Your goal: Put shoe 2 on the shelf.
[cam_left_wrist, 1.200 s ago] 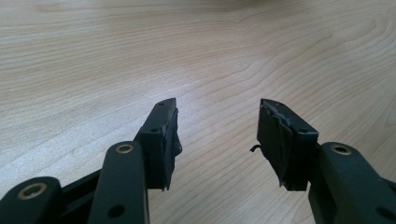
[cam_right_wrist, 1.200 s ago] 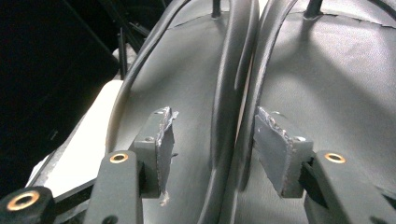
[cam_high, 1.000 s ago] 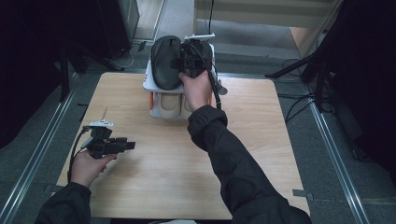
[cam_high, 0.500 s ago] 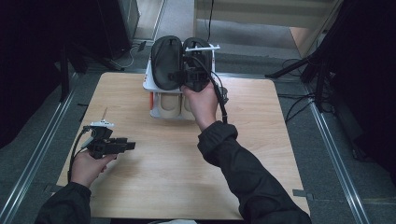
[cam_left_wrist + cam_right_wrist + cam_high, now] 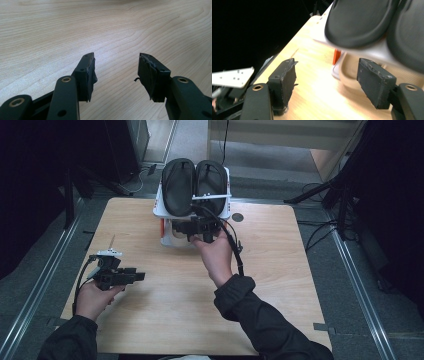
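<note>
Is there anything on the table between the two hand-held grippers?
No. In the high view, bare wooden table separates the left gripper from the right gripper.

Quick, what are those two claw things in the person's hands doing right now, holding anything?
Left gripper: open, nothing between its fingers, over bare table.
Right gripper: open, fingers just spread wider, holding nothing, near the black slippers.

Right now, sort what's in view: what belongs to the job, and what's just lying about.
Job:
- left slipper
- right slipper
- white rack
- right gripper, open, nothing between its jaws
- beige shoe under the rack

Lying about:
- left gripper, open over bare table
- floor cables
</note>
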The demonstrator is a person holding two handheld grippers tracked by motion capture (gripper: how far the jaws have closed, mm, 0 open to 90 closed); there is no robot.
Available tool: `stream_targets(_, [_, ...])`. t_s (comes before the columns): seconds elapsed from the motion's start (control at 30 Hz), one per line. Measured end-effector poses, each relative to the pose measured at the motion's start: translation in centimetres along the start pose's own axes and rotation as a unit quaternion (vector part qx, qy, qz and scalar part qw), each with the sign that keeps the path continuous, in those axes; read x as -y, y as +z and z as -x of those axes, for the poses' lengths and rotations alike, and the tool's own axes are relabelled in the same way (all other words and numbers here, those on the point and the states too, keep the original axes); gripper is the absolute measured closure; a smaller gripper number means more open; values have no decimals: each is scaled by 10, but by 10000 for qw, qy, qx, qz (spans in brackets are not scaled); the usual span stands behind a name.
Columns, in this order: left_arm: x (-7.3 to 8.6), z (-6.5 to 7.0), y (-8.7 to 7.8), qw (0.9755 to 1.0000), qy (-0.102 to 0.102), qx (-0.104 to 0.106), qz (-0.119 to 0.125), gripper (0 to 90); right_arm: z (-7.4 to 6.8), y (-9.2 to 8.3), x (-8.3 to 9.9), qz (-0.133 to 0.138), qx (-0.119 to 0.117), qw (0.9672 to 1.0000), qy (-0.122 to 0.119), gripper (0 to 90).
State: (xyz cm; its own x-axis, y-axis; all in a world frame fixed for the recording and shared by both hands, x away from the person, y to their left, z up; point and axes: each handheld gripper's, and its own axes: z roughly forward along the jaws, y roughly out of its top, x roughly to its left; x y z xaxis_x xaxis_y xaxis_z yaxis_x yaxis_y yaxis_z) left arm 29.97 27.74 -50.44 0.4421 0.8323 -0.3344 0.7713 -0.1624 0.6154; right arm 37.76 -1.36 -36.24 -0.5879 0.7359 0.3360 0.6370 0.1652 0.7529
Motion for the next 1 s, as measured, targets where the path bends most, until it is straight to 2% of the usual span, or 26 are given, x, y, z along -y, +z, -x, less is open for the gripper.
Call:
stream_targets(0.23, [0, 1, 0, 10000, 19, -13, 5, 482, 0, -1, 28, -131, -147, 9998, -104, 315])
stream_targets(0.4, [0, 1, 1, 10000, 9, -16, 7, 482, 9, 3, 45, -239, -210, 9995, -81, 317])
stream_targets(0.5, [0, 2, 1, 10000, 23, -21, -4, 480, 13, 5, 57, -251, -190, 9991, -273, 316])
stream_targets(0.6, [0, 2, 2, 10000, 39, -5, -18, 480, 18, 6, 69, -244, -200, 9989, -344, 315])
stream_targets(0.77, [0, 2, 1, 10000, 51, -13, -15, 480, 25, 9, 87, -331, -197, 9987, -335, 315])
stream_targets(1.0, [0, 3, 2, 10000, 29, -2, -13, 480, 35, 8, 103, -368, -251, 9983, -368, 320])
